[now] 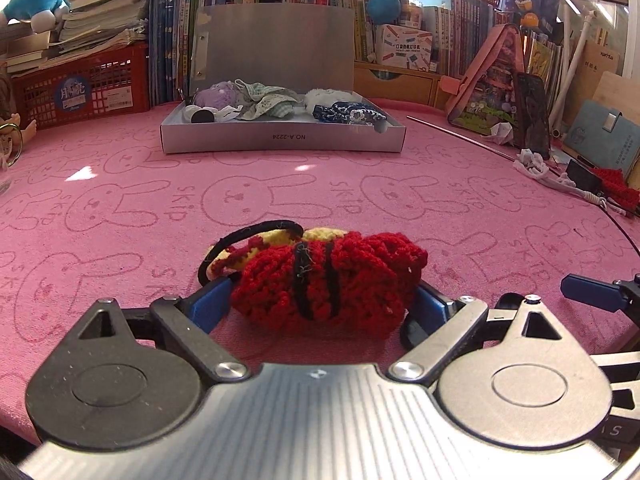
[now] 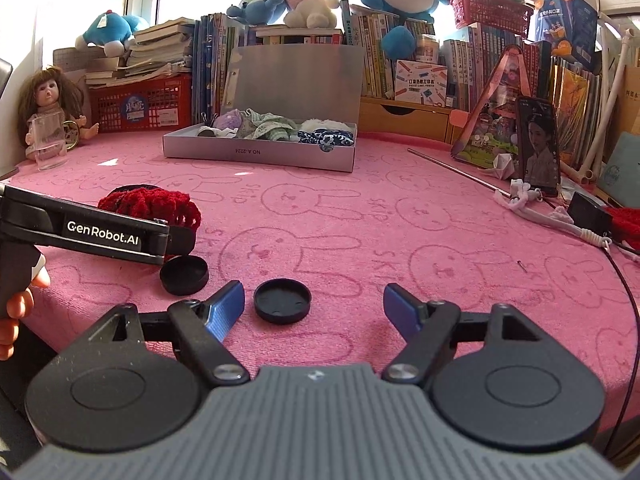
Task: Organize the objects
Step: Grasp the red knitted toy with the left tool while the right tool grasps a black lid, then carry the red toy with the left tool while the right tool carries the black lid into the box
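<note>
Left tongs (image 1: pixel 320 300) gape wide around the red crocheted piece (image 1: pixel 328 280) to grab it; right tongs (image 2: pixel 314 306) stand wide, holding nothing, behind a black cap (image 2: pixel 282 300).

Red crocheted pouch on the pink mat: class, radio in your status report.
Left gripper open, straddling red crocheted pouch. Right gripper open, empty, round black cap just ahead. Open grey cardboard box beyond, path unobstructed.

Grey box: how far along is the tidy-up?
Done: the grey box already holds several soft fabric items.
In hand: nothing gripped yet. The left gripper is open around the red crocheted piece; the right gripper is open just short of a black cap.
Left: that piece, both black caps including the second cap.
</note>
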{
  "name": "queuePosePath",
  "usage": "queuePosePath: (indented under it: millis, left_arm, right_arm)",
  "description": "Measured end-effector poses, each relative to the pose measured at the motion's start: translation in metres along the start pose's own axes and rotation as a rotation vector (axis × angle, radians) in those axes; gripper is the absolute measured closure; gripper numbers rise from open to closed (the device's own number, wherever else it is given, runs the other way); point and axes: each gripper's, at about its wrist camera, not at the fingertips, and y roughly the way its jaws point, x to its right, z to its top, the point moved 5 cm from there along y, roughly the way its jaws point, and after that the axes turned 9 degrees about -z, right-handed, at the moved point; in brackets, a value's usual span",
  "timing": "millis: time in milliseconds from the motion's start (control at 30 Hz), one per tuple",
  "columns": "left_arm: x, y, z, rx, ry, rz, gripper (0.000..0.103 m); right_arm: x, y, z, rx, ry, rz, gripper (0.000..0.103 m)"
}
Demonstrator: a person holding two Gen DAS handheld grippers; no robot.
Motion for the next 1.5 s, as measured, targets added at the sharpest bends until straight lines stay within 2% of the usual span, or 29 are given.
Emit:
queuePosePath:
  millis: [133, 233, 467, 600, 633, 667, 767, 1100, 1500]
  left_arm:
    - [0.004, -0.008, 0.004, 0.041, 0.018, -0.03, 0.009]
    - [0.008, -0.013, 0.006, 0.065, 0.042, -0.041, 0.015]
    - [0.007, -0.005, 0.001, 0.024, 0.043, -0.038, 0.017]
    - [0.007, -0.002, 0.002, 0.031, 0.046, -0.035, 0.017]
    - [0.007, -0.003, 0.003, 0.038, 0.043, -0.036, 0.019]
    - [0.007, -0.003, 0.004, 0.044, 0.041, -0.039, 0.025]
    - [0.005, -0.006, 0.007, 0.045, 0.004, -0.077, 0.032]
    - [0.008, -0.019, 0.02, 0.085, 0.013, -0.099, 0.033]
    - [-0.025, -0.02, 0.048, 0.115, -0.027, -0.033, 0.033]
  right_arm:
    - [0.0, 0.001, -0.001, -0.011, 0.005, -0.001, 0.02]
    - [-0.003, 0.0, 0.0, -0.01, -0.003, -0.001, 0.027]
    - [-0.011, -0.002, 0.002, -0.009, -0.027, 0.008, 0.041]
    - [-0.013, -0.002, 0.002, -0.015, -0.026, 0.015, 0.048]
    - [-0.014, -0.002, 0.002, -0.016, -0.026, 0.017, 0.05]
    - [-0.014, -0.002, 0.002, -0.019, -0.025, 0.019, 0.054]
    - [-0.014, -0.002, 0.005, -0.038, 0.005, 0.034, 0.067]
    - [-0.005, 0.005, 0.014, -0.037, 0.055, 0.029, 0.067]
    - [-0.003, 0.023, 0.045, -0.024, 0.084, 0.021, 0.066]
